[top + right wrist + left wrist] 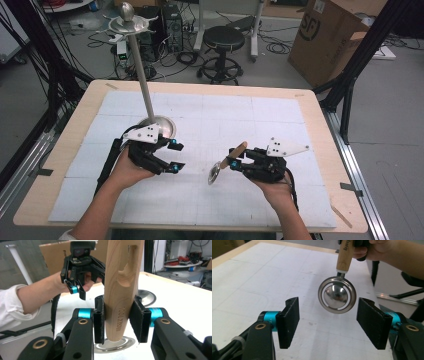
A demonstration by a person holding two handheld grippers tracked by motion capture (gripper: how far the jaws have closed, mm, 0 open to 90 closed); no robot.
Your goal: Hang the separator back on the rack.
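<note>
Table scene from above: right gripper [239,161] clamped on the wooden handle [238,150] of a small kitchen tool, its round steel head [216,174] hanging low over the white mat [250,115], near the middle of the table [320,145]. Handle angled up and away from the head, toward the right hand [272,186]. Left gripper [176,156] just to the left of the tool, jaws spread wide and holding nothing, pointed toward the steel head but apart from it. Behind the left gripper, a tall metal stand [142,80] on a round base [162,126], rising to a saucer-shaped top with a ball.

Seen along the left gripper [328,326]: both black pads [290,320] well apart, the steel head [337,295] framed in the gap above them, a polished dome inside a slotted ring, touching neither pad. Wooden handle [345,255] running up from it into the right hand [374,250] at the top edge.

Seen along the right gripper [118,320]: both pads [99,320] pressed flat against the sides of the handle [121,290], lettering burned into the wood, a long slot cut through its upper part. Rim of the steel head [117,343] peeking out below the handle's end. Beyond it, left gripper [80,288] facing the camera with jaws parted, held by a hand [53,283] in a white sleeve [10,305].
</note>
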